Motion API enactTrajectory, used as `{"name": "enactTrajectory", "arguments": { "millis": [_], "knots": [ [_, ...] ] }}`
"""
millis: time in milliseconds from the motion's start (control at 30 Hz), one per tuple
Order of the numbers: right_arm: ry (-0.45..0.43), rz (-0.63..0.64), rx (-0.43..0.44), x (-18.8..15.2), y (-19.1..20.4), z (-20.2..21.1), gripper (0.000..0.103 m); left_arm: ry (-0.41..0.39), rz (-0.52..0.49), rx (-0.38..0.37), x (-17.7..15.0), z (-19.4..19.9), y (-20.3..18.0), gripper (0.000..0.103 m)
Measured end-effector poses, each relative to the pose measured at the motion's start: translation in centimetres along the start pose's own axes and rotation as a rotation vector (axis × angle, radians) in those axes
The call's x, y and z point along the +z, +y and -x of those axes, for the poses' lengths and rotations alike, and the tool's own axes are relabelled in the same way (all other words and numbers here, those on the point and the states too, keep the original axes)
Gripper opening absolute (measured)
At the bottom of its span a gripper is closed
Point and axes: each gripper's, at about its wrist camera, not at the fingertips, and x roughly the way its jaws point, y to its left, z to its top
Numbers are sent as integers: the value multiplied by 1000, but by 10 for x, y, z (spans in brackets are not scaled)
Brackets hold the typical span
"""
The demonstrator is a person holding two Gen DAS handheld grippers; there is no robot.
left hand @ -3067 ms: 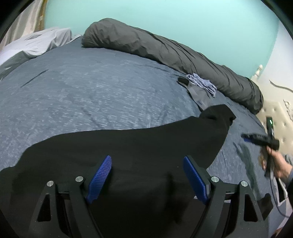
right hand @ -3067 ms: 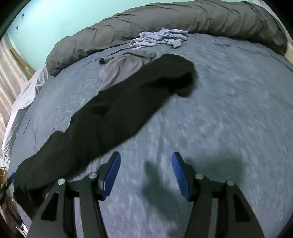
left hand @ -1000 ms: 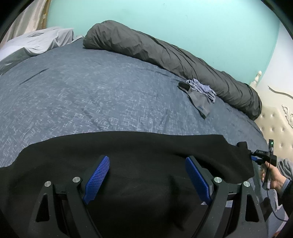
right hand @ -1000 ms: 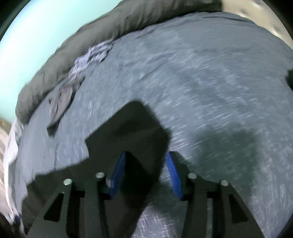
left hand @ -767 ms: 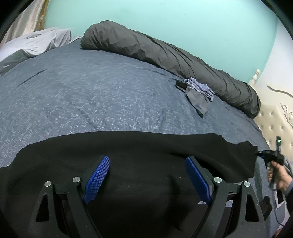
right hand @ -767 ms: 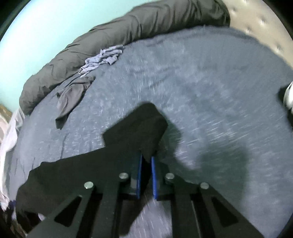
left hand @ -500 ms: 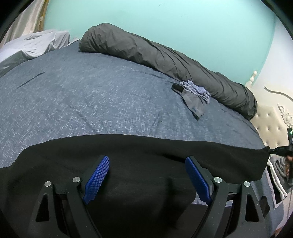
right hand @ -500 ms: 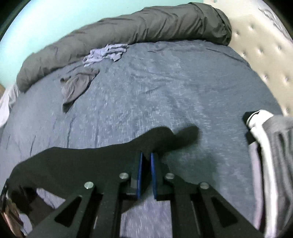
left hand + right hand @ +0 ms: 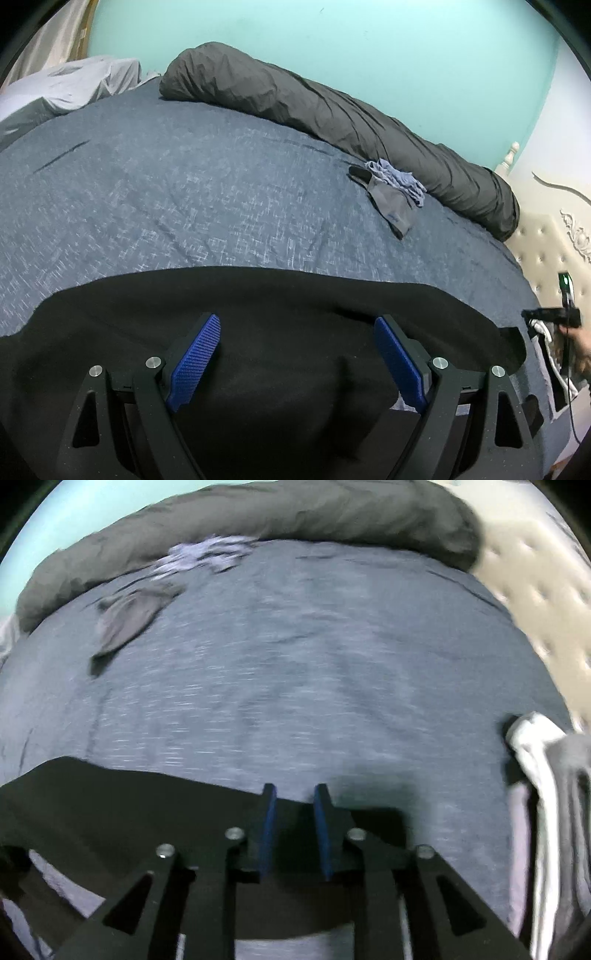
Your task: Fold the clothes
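The black garment (image 9: 258,314) now lies stretched flat across the bed (image 9: 184,192), the right tongs (image 9: 294,805) opening off its corner, the left tongs (image 9: 295,354) gaping empty, ready for folding.

From my seat the left wrist view is sharp: the bed cover (image 9: 192,192) shows its weave clearly, lit evenly and fairly dim, with the teal wall (image 9: 369,55) brightest near 12 o'clock. The black garment (image 9: 280,332) swallows detail, nearly featureless. The right wrist view is smeared by motion blur, streaking sideways across the cover and the grey roll (image 9: 280,513). Both feeds bow hard at the rim, with black corners. A soft shadow sits near 5 o'clock beside the right tongs (image 9: 294,830).
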Motion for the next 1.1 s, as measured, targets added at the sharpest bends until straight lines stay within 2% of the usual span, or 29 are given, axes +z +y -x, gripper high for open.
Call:
{"name": "enactTrajectory", "arguments": {
  "millis": [33, 67, 100, 233, 300, 467, 533, 567, 600, 667, 867, 1033, 1100],
  "knots": [
    [-6, -53, 8, -3, -22, 0, 39, -1, -3, 1, 0, 0, -2, 89],
    [-6, -106, 16, -6, -42, -2, 51, -4, -9, 2, 0, 2, -3, 89],
    [-6, -140, 20, -11, -57, -4, 53, -6, -14, 3, 0, 2, -5, 89],
    [3, -161, 75, -32, -82, -19, 54, -5, -28, 12, -1, 1, -8, 89],
    [-2, -186, 146, -41, -89, -26, 54, -2, -25, 16, -1, -1, -7, 89],
    [-23, -169, 230, -49, -82, -35, 53, 4, -29, 23, -1, -6, -7, 89],
    [-32, -145, 258, -48, -75, -36, 43, 5, -28, 26, -2, -7, -6, 89],
    [-37, -127, 264, -48, -70, -35, 28, 5, -27, 26, -2, -7, -6, 89],
    [-46, -112, 265, -48, -67, -34, 20, 5, -27, 27, -2, -7, -6, 89],
    [-66, -87, 261, -46, -61, -30, 12, 5, -30, 30, -2, -7, -5, 89],
    [-151, -97, 190, -31, -62, -11, 7, 5, -28, 40, -3, -6, -2, 89],
    [-241, -152, 79, -2, -77, 13, 6, 4, -19, 44, -2, -6, 2, 89],
    [-243, -157, 36, 8, -79, 13, 6, 4, -16, 43, -1, -6, 3, 89]
  ]
}}
